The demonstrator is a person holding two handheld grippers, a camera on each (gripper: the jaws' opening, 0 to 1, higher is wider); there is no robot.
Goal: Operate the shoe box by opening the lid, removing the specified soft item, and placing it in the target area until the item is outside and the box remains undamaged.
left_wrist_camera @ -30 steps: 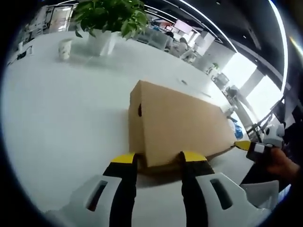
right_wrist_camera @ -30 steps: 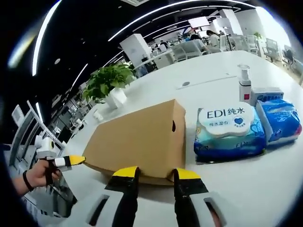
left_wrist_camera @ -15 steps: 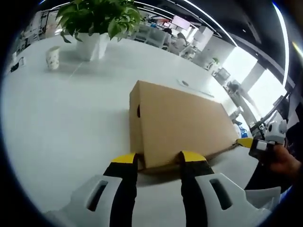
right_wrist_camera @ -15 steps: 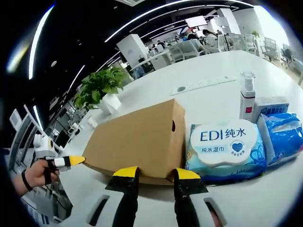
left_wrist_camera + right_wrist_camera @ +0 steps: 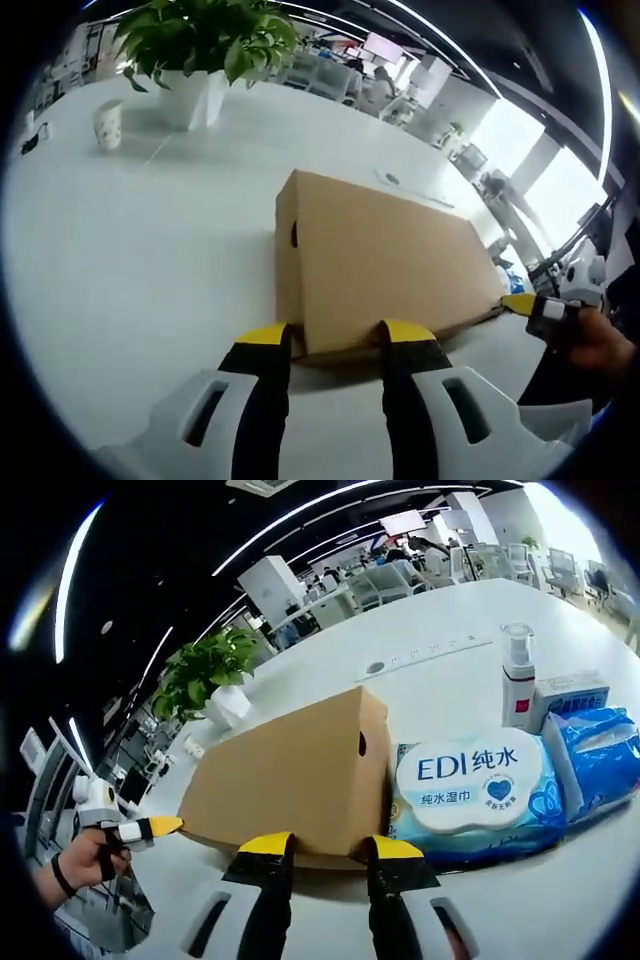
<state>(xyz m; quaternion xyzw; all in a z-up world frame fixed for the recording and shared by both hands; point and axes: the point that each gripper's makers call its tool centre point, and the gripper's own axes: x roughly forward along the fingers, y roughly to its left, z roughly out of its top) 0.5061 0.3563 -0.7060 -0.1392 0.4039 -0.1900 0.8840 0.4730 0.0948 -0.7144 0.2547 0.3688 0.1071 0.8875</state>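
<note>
A closed brown cardboard shoe box [image 5: 385,255] lies on the white table, with a small round hole in each end wall. In the left gripper view my left gripper [image 5: 335,338] stands open at the box's near corner, its yellow tips against the lid's lower edge. My right gripper [image 5: 520,303], held by a hand, touches the far right corner. In the right gripper view the box [image 5: 290,775] sits just beyond my right gripper [image 5: 330,847], open with its tips at the lower edge. The left gripper [image 5: 152,827] points at the box's left corner. The contents are hidden.
To the right of the box lie a pack of wet wipes [image 5: 475,785], a blue soft pack [image 5: 600,755], a pump bottle [image 5: 518,670] and a small carton [image 5: 568,692]. A potted plant [image 5: 205,45] and a paper cup [image 5: 108,122] stand at the far left. Office desks lie beyond.
Both views have shifted a little with the hands, and the wet wipes look closer. The box and both grippers keep the same places against each other.
</note>
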